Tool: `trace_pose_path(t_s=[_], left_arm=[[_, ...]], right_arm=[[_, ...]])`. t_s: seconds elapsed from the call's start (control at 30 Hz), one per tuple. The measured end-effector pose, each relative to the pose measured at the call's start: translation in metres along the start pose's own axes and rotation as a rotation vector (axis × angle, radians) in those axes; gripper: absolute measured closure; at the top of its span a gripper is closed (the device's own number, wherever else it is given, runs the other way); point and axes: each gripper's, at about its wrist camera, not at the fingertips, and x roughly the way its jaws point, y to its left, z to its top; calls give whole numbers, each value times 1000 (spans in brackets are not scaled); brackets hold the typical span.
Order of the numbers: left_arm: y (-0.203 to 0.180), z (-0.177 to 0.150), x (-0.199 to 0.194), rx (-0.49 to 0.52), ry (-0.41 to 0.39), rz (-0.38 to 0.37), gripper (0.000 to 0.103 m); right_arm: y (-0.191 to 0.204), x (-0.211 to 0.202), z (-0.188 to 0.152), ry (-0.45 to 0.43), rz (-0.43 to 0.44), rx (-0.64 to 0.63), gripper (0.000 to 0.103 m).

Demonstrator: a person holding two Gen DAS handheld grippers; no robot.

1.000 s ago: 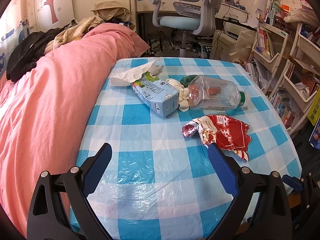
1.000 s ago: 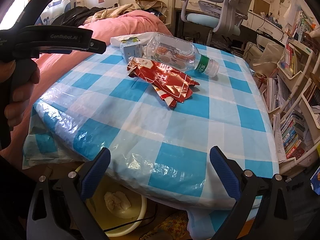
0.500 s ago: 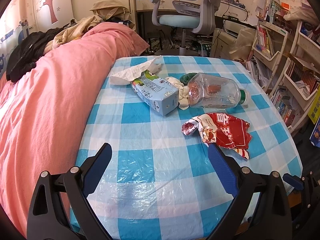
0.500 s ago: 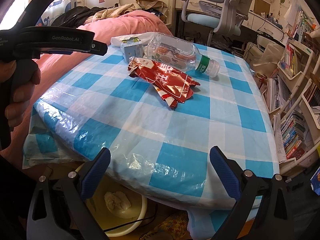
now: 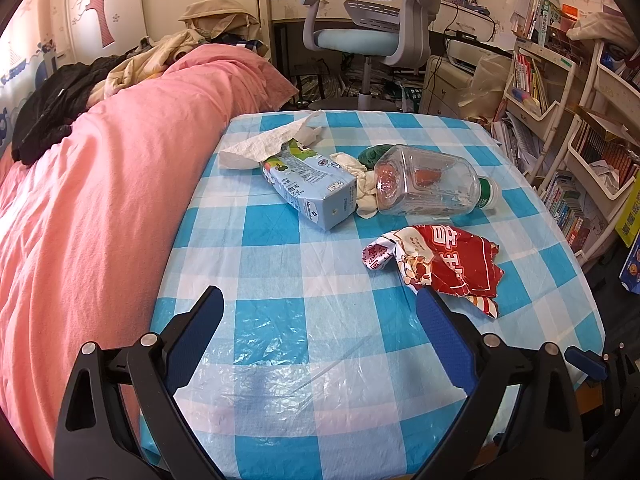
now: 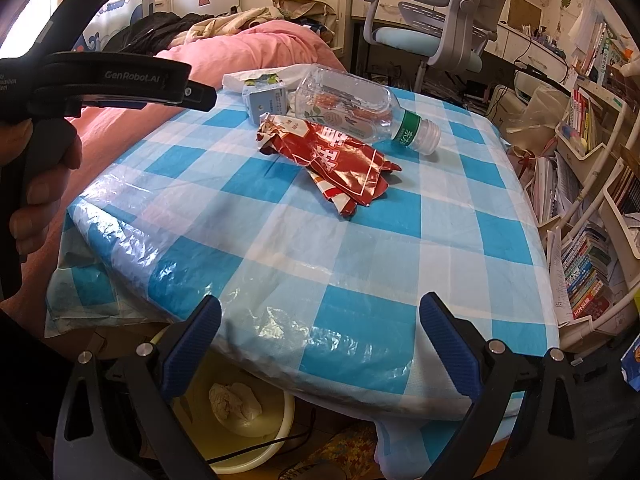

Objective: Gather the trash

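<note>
Trash lies on a table with a blue-and-white checked cloth [image 5: 272,264]. A red snack wrapper [image 5: 444,264] [image 6: 340,160] is nearest. Behind it lie a clear plastic bottle [image 5: 428,186] [image 6: 352,108] on its side, a light blue carton [image 5: 312,186] [image 6: 266,98], a white paper towel [image 5: 268,144] and crumpled tissue [image 5: 360,184]. My left gripper [image 5: 318,312] hovers open over the near cloth, short of the wrapper. My right gripper [image 6: 320,320] is open at the table's front edge. Below it sits a yellow bin [image 6: 240,424] holding a tissue.
A pink duvet [image 5: 100,200] borders the table's left side. A grey office chair [image 5: 372,20] stands behind the table. Bookshelves [image 5: 580,140] crowd the right. A hand [image 6: 36,184] holding the left gripper's handle shows at the left of the right wrist view.
The left gripper has crept slightly forward, so the trash sits a little lower in its view. The right gripper has hardly moved. Both stay open.
</note>
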Motion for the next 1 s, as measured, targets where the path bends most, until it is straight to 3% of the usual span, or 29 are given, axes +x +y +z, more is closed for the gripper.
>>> trace_pose_path(t_s=[1.0], left_arm=[[-1, -2, -3, 0, 4, 2, 8]], right_arm=[[2, -2, 1, -5, -1, -12, 8]])
